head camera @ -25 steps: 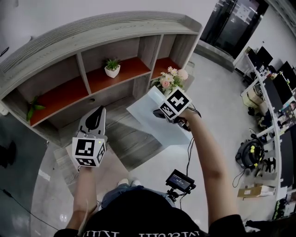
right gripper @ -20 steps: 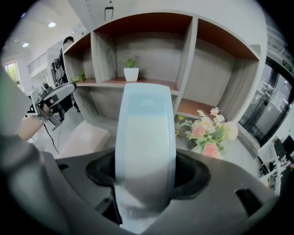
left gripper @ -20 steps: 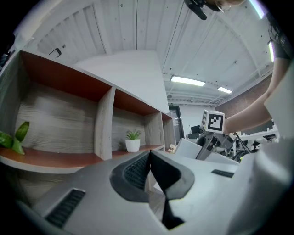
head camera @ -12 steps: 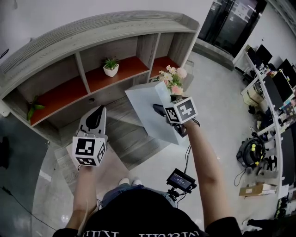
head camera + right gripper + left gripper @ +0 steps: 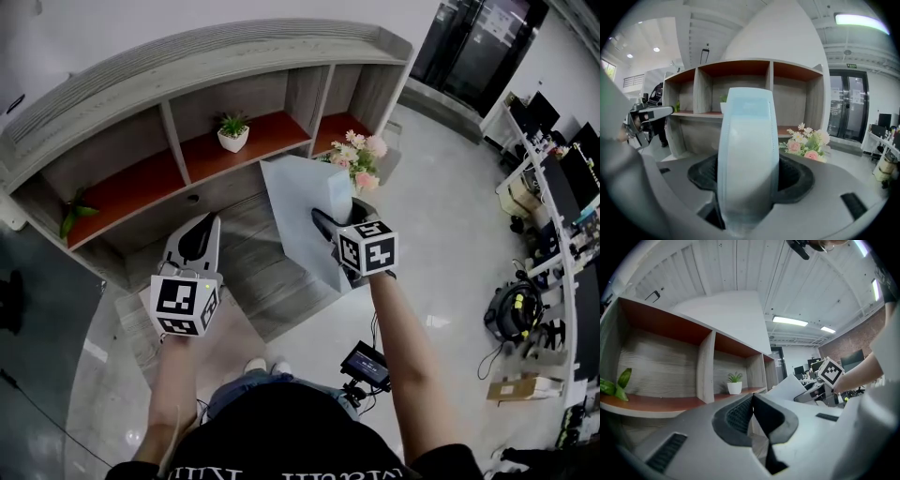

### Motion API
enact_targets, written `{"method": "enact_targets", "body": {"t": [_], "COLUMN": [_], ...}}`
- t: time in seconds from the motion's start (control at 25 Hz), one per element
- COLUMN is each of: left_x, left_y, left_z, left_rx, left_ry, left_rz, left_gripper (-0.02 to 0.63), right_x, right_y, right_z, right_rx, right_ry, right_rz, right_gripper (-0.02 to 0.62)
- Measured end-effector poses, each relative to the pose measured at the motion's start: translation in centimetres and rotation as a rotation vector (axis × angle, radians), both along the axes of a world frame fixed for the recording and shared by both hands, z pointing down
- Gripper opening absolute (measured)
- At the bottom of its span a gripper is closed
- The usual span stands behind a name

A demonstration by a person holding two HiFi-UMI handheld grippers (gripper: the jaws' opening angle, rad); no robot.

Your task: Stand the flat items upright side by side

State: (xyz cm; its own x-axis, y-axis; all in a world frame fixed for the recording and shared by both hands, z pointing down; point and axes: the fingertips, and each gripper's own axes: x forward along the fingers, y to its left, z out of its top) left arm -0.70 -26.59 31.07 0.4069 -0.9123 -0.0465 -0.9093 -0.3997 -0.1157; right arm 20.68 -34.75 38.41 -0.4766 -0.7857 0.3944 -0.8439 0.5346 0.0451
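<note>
Shelving (image 5: 216, 56) of grey wood with red boards spans the back. In front of it, the pale blue flat item (image 5: 302, 199) hangs in the air beside the flowers (image 5: 356, 159), pinched by the right gripper (image 5: 323, 225). The left gripper (image 5: 192, 246) hovers well apart, its jaws pressed together and empty.

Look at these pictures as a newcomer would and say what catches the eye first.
The pale blue box stands out first, clamped in the right tongs in front of the grey shelf. Next come the pink flowers just beyond the box, near the shelf's right end, and the small potted plant in the shelf's middle compartment. The left tongs are shut and empty, at lower left.
</note>
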Motion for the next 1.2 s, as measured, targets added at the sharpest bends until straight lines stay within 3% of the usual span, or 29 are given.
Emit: {"method": "enact_targets", "body": {"t": [0.36, 0.6, 0.88, 1.2], "left_x": [-0.4, -1.6, -2.2, -2.4], "left_y": [0.3, 0.2, -0.5, -0.7], "left_z": [1.0, 1.8, 2.0, 2.2], "left_rx": [-0.027, -0.054, -0.061, -0.063], "left_ry": [-0.033, -0.050, -0.046, -0.045], "left_rz": [0.003, -0.018, -0.033, -0.039], "left_gripper": [0.012, 0.012, 0.012, 0.012], "right_x": [0.0, 0.8, 0.9, 0.3], "right_y": [-0.7, -2.1, -2.3, -1.2], "right_z": [1.0, 1.6, 2.1, 6.2], "right_rx": [0.136, 0.144, 0.075, -0.075], "right_ry": [-0.135, -0.178, -0.140, 0.013], "right_rz": [0.095, 0.132, 0.127, 0.113], "right_gripper": [0.310, 0.314, 0.321, 0.324]}}
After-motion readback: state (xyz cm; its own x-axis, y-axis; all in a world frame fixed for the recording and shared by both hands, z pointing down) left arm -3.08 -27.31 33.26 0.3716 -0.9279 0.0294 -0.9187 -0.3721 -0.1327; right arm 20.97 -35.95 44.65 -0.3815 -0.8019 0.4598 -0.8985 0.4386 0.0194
